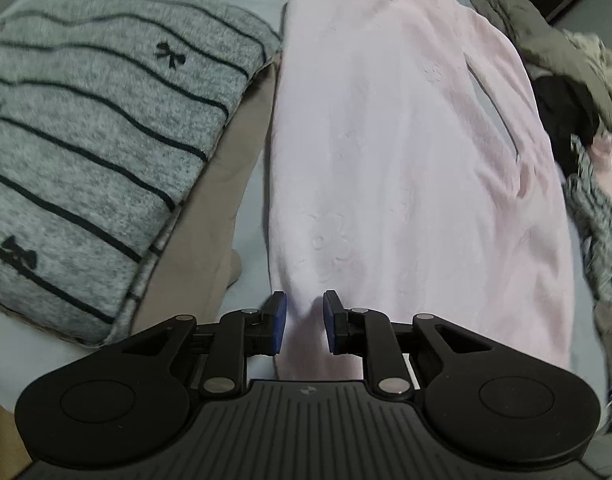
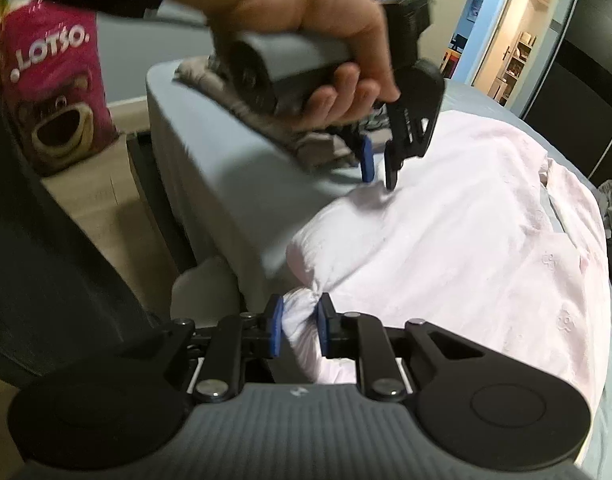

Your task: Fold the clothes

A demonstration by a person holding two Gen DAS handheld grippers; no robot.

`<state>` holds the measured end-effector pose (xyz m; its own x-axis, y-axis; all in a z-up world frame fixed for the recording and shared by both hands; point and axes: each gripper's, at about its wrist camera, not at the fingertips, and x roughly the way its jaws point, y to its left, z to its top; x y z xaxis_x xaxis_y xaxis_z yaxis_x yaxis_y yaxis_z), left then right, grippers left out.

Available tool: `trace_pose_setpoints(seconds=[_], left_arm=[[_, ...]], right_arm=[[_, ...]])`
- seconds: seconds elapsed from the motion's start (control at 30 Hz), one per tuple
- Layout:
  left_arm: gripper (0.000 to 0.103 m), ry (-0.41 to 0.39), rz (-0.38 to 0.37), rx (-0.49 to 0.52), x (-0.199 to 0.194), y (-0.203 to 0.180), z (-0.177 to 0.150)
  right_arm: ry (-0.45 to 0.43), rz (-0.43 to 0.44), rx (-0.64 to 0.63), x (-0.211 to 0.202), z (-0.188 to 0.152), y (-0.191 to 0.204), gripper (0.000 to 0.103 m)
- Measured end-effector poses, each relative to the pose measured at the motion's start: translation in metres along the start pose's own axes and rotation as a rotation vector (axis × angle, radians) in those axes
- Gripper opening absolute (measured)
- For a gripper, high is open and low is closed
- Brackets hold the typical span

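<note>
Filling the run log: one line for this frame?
stage: grasp | left gripper: shut on pale pink fleece garment | right gripper: shut on its bunched edge | surface: light blue bed

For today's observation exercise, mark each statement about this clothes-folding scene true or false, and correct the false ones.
1. The right gripper pinches a bunch of the pink garment. True.
2. The left gripper is closed on the grey striped sweater. False: it is on the pink garment's edge.
3. The grey striped sweater lies folded beside the pink garment. True.
4. The pink garment hangs on a rack. False: it lies spread on the bed.
5. A pink bag with a bear stands on the floor. True.
</note>
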<state>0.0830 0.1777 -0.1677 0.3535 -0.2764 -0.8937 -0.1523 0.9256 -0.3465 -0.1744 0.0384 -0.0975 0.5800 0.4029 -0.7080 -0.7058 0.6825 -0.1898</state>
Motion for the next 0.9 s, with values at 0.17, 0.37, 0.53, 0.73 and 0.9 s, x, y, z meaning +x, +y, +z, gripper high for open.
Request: trace_pose_setpoints(seconds=[0.17, 0.37, 0.53, 0.73, 0.9], left_arm=[[0.022, 0.001, -0.039, -0.108, -0.003, 0.012, 0.008], [0.045, -0.044, -0.041, -0.138, -0.007, 0.014, 0.012], [0.038, -0.071, -0.143, -0.197, -0.006, 0.021, 0.016], [0.024, -0.07, -0.194, -0.236, -0.003, 0.02, 0.033], [0.022, -0.029, -0.182, -0.246, 0.002, 0.006, 0.055]], right_arm=[[-0.044, 0.008, 0.029, -0.017, 0.009, -0.005, 0.02], [-0.079, 0.008, 0.059, -0.033, 0.011, -0.013, 0.02], [-0.09, 0.013, 0.074, -0.035, 0.01, -0.017, 0.02], [-0.116, 0.016, 0.102, -0.044, 0.01, -0.021, 0.02], [-0.149, 0.028, 0.137, -0.058, 0.016, -0.03, 0.02]])
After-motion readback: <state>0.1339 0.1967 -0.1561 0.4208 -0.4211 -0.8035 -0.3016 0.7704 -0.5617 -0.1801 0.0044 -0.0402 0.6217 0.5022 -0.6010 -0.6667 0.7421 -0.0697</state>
